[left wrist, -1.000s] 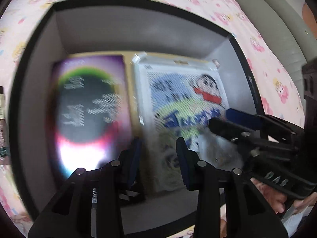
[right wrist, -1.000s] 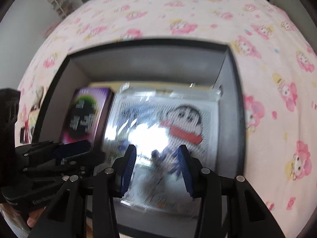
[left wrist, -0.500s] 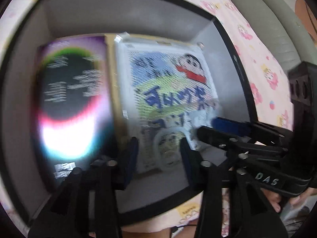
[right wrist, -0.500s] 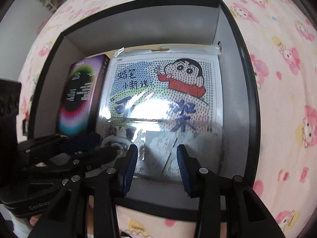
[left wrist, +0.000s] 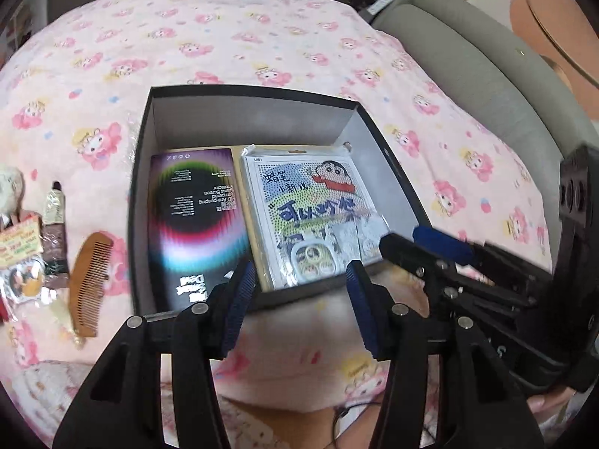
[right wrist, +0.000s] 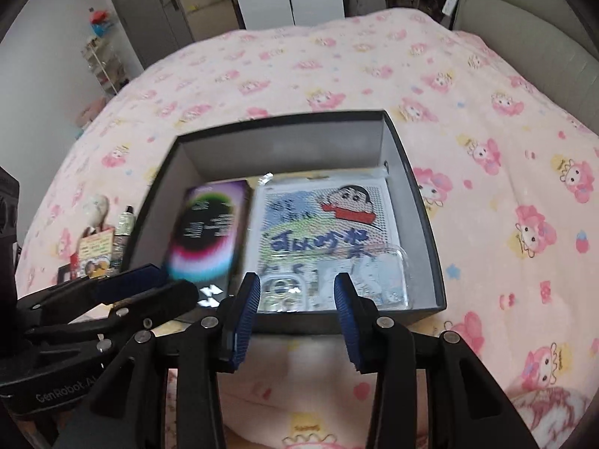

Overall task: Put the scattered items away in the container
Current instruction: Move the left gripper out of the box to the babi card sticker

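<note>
My left gripper (left wrist: 301, 299): pulled back out of the box (left wrist: 239, 91), spread, holds nothing
My right gripper (right wrist: 295, 308): back too, spread
Comb (left wrist: 88, 280): outside the box now seen

Bed (left wrist: 262, 37) under pink cartoon-print blanket (right wrist: 486, 149). Open black box (left wrist: 144, 172) sits mid-bed. Toward the bed's left edge, directly on the blanket: wooden comb (left wrist: 88, 280), small tube (left wrist: 52, 205), yellow-labelled packet (left wrist: 18, 243), other small bits too blurred to identify.

black box (left wrist: 247, 97): open, on bed | comb (left wrist: 88, 280), tube (left wrist: 52, 205): outside, left of box
</note>
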### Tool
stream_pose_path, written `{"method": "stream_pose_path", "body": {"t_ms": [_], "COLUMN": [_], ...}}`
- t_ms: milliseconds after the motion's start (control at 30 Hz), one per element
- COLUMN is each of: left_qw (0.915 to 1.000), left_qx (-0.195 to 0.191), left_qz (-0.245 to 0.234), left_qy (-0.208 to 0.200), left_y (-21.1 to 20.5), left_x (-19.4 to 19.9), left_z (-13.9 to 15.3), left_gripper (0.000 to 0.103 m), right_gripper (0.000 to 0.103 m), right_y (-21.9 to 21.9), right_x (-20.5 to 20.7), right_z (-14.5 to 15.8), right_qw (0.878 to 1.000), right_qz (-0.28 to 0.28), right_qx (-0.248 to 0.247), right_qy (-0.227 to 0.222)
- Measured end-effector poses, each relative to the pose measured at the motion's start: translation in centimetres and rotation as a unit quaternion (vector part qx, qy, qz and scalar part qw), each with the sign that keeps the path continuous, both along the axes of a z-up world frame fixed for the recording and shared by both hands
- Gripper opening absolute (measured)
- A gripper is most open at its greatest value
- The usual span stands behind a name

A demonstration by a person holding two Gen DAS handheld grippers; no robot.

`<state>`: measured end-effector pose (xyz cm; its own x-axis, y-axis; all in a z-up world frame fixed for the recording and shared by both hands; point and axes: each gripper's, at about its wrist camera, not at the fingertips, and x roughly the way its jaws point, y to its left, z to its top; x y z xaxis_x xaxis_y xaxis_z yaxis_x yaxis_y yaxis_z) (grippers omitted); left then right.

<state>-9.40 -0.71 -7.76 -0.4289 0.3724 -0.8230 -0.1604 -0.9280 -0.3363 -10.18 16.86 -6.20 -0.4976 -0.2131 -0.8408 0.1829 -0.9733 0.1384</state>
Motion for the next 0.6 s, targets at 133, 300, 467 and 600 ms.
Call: {"method": "stream_pose_path", "body": {"t_ms": [133, 300, 467, 600], "left_qw": [0.9996, 0.9993, 0.9986, 0.9975], "left_qx": [-0.022, -0.012, -0.016, -0.021], "left_qz": [0.01, 0.032, 0.041, 0.058], "left_qy": [0.012, 0.016, 0.028, 0.035], "left_y": [-1.4, -3.8, -6.2, -8.1], "left_x": [1.6, 3.0, 4.5, 5.7], "left_z": [1.1, 1.7, 2.9, 3.1], "left_gripper": [0.051, 0.052, 0.052, 0.052], "right_gripper": [0.037, 0.037, 0.037, 0.037], "right_y": [-1.3, -3.8, -6.3, -8.5], "right_x": [0.4, 1.5, 2.8, 3.7], "right_z": [0.6, 1.3, 2.5, 3.0], "right_qw": [1.0, 1.0, 0.999, 0.997], "right_qz": [0.011, 0.026, 0.046, 0.069], "right_qx": [0.016, 0.006, -0.004, 0.0], "right_qy": [0.006, 0.009, 0.022, 0.028]}}
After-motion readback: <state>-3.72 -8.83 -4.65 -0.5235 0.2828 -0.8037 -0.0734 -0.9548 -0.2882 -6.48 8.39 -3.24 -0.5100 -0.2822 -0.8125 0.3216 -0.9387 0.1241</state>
